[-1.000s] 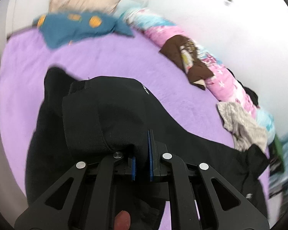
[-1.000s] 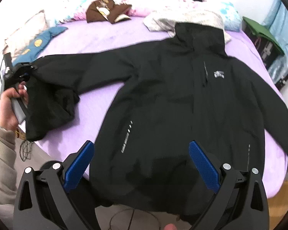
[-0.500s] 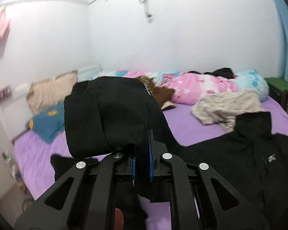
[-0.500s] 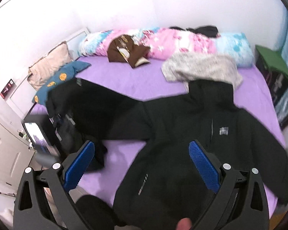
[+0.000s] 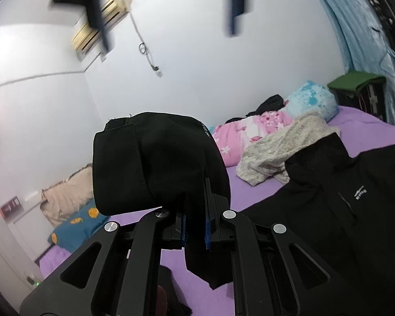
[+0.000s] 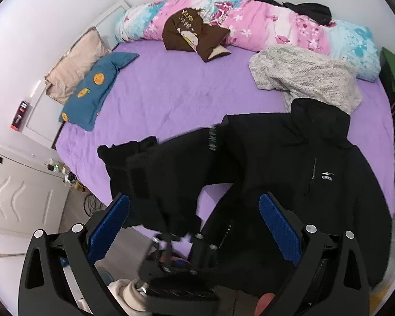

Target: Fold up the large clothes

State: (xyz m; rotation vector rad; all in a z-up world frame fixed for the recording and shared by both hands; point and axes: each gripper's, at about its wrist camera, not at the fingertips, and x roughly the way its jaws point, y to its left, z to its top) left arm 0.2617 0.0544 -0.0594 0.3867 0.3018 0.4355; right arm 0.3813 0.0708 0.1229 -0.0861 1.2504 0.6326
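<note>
A black hooded jacket [image 6: 302, 163] lies front up on the purple bed [image 6: 171, 100], its white chest logo showing. My left gripper [image 5: 194, 210] is shut on the cuff of the jacket's left-hand sleeve [image 5: 150, 163], which bulges over its fingers and is lifted off the bed. In the right wrist view that sleeve [image 6: 166, 173] hangs across towards the jacket's body, with the blurred left gripper [image 6: 176, 237] under it. My right gripper [image 6: 193, 205] stands open and empty, high above the jacket's lower half. It also shows blurred at the top of the left wrist view [image 5: 166, 13].
A grey knit sweater [image 6: 302, 79] lies just behind the jacket's hood. A brown garment [image 6: 192, 34] rests on a pink and blue floral duvet [image 6: 263, 18] by the wall. Blue [image 6: 97, 87] and beige [image 6: 76, 60] pillows sit far left. A white cabinet [image 6: 18, 197] stands beside the bed.
My left gripper has lifted the sleeve off the bed and carried it right towards the jacket's body while rolling. My right gripper has risen well above the jacket, still open.
</note>
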